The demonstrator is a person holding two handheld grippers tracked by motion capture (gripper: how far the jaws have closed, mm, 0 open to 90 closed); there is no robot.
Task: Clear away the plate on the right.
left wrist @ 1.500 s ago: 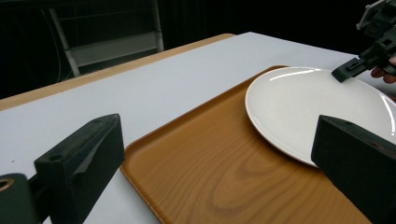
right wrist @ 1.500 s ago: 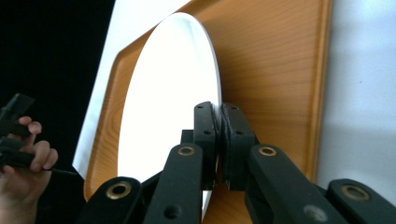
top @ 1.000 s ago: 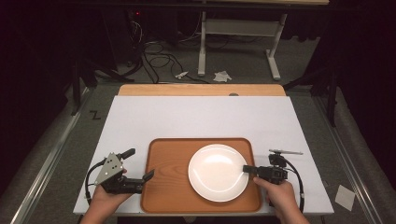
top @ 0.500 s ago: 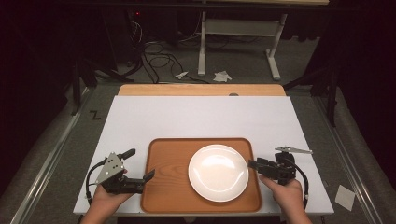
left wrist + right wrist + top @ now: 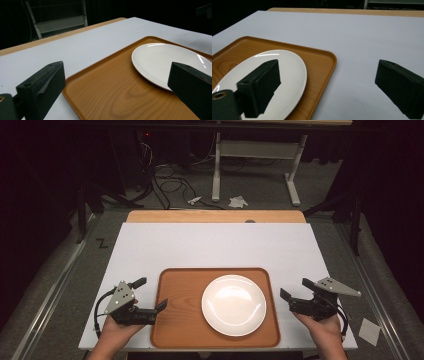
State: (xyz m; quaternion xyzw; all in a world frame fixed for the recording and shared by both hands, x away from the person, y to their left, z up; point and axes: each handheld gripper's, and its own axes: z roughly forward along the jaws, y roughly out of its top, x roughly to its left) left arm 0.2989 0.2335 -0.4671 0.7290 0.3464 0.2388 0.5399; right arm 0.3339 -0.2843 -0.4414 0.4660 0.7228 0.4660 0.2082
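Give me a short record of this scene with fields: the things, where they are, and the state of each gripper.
tray: wooden tray lies on the white table, near the front edge
plate: white plate lies on the tray, right of its middle, empty
left gripper: left gripper open, at the tray's left edge, holds nothing
right gripper: right gripper right of the tray, jaws have just been opening, nothing between them

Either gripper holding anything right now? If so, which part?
Nothing is held. The right gripper has just been opening, with nothing between its fingers, and sits off the tray. The left gripper is open at the tray's left edge. The plate lies untouched.
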